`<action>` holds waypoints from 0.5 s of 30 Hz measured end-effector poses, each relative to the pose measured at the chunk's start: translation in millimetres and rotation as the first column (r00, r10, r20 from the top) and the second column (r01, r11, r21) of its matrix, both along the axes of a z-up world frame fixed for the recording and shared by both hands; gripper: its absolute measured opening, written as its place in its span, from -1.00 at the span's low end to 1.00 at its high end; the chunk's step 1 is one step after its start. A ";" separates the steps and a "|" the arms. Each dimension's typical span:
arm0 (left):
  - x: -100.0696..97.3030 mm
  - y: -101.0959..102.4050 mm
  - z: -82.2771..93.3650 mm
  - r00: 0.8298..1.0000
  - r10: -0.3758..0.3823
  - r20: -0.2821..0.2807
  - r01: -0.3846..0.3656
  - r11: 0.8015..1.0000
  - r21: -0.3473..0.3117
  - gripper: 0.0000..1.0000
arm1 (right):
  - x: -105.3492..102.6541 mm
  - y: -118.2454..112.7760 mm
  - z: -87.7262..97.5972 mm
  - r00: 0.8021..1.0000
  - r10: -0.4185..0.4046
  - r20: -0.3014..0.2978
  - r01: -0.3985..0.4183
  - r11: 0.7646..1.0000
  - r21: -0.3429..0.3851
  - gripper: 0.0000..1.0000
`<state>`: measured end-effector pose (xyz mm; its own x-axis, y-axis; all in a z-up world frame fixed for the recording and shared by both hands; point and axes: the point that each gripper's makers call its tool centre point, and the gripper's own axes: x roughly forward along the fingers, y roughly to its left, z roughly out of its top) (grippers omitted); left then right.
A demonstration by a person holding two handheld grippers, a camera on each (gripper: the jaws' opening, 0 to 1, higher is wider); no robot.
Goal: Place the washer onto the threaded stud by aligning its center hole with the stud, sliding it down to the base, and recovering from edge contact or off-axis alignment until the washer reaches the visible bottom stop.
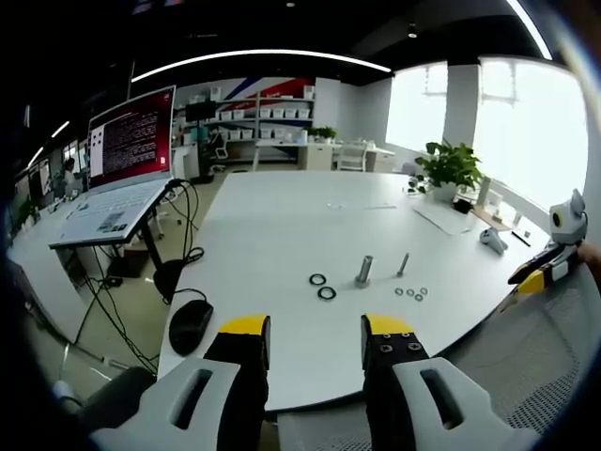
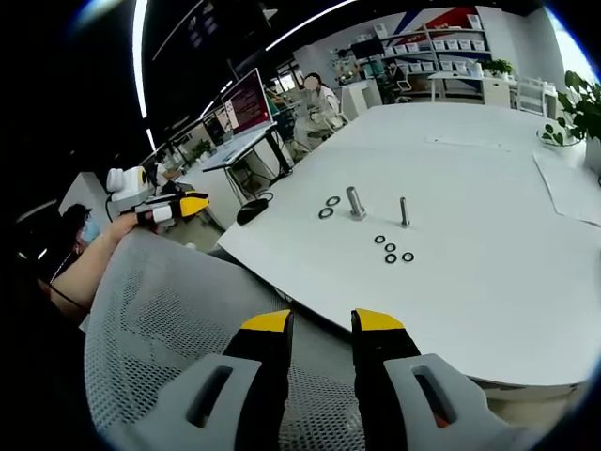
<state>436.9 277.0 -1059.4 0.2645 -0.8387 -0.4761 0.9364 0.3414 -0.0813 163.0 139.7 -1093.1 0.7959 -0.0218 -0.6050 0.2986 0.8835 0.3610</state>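
Observation:
On the white table (image 1: pixel 282 225) stand a thick threaded stud (image 1: pixel 364 270) and a thinner stud (image 1: pixel 403 264). Two black rings (image 1: pixel 322 287) lie left of the thick stud, and several small washers (image 1: pixel 410 293) lie below the thin one. My left gripper (image 1: pixel 316 338) is open and empty, short of the table's near edge. The right gripper view holds the same thick stud (image 2: pixel 355 202), thin stud (image 2: pixel 404 210), rings (image 2: pixel 329 207) and washers (image 2: pixel 390 250). My right gripper (image 2: pixel 322 329) is open and empty over a mesh chair back (image 2: pixel 169 310).
A laptop on a stand (image 1: pixel 127 178) and a black mouse (image 1: pixel 191 324) sit at the left, with cables hanging by them. A potted plant (image 1: pixel 449 169) and papers (image 1: pixel 446 218) are at the far right. The other gripper (image 2: pixel 169 207) is held in a hand at the left.

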 end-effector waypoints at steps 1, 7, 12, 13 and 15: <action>0.1 -0.1 -0.1 1.000 -0.001 0.000 0.001 1.000 0.000 -0.27 | -0.1 -0.2 0.0 1.000 -0.001 0.000 0.001 1.000 0.000 -0.45; 0.1 -0.1 0.2 1.000 -0.003 0.000 0.003 1.000 -0.001 -0.27 | -0.1 -0.3 0.5 1.000 -0.007 0.004 0.007 1.000 0.002 -0.45; -1.1 0.1 -0.6 1.000 -0.009 -0.001 0.009 1.000 0.006 -0.27 | -0.3 -0.8 0.5 1.000 -0.009 0.004 0.009 1.000 -0.002 -0.45; -0.6 -0.2 -1.1 1.000 -0.010 -0.001 0.010 1.000 0.007 -0.27 | -0.2 -1.0 0.6 1.000 -0.009 0.004 0.009 1.000 -0.002 -0.45; 0.0 -0.1 -1.1 1.000 -0.012 -0.001 0.012 1.000 0.005 -0.27 | 0.0 -1.1 0.7 1.000 -0.009 0.005 0.009 1.000 -0.003 -0.45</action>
